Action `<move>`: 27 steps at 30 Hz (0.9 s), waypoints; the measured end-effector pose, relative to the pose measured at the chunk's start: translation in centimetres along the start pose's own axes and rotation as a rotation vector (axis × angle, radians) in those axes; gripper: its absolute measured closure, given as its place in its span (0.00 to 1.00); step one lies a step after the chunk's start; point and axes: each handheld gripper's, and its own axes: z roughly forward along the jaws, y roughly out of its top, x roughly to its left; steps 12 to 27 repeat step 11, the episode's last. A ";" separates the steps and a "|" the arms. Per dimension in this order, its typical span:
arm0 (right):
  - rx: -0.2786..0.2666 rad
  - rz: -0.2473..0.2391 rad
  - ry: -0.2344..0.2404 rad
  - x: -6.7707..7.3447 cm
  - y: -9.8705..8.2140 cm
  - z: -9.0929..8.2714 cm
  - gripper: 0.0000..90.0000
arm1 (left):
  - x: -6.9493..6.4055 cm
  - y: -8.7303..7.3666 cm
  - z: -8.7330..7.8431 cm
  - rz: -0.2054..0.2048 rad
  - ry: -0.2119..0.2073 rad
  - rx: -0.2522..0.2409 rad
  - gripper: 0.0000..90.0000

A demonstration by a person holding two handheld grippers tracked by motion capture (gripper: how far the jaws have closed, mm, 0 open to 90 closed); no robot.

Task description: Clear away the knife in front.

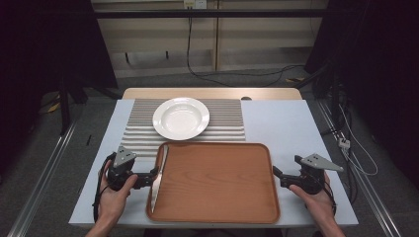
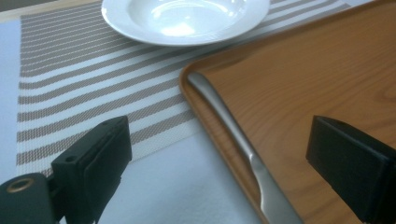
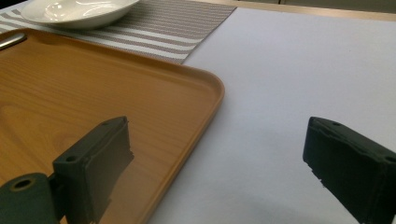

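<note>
Knife (image 1: 159, 174) along tray (image 1: 217, 217) edge, plate (image 1: 181, 118) behind on mat (image 1: 227, 121), both jaws wide, empty

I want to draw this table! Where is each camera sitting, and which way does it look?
High view: above the person's side, looking forward and down at the tray, plate, both hands and grippers.
Left gripper view: rides the left gripper, looks past its open jaws at the knife.
Right gripper view: rides the right gripper, looks over the tray's corner.
All share the tray and plate.
</note>
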 end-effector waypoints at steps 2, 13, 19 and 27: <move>0.000 -0.002 -0.001 0.0 0.0 -0.1 0.08 | 0.0 -0.5 0.1 -0.003 -0.009 0.005 0.07; 0.000 0.001 -0.006 -0.1 -0.1 -0.2 0.08 | 0.3 -0.7 0.0 -0.010 0.009 -0.003 0.07; 0.000 0.001 -0.006 -0.1 -0.1 -0.2 0.08 | 0.3 -0.7 0.0 -0.010 0.009 -0.003 0.07; 0.000 0.001 -0.006 -0.1 -0.1 -0.2 0.08 | 0.3 -0.7 0.0 -0.010 0.009 -0.003 0.07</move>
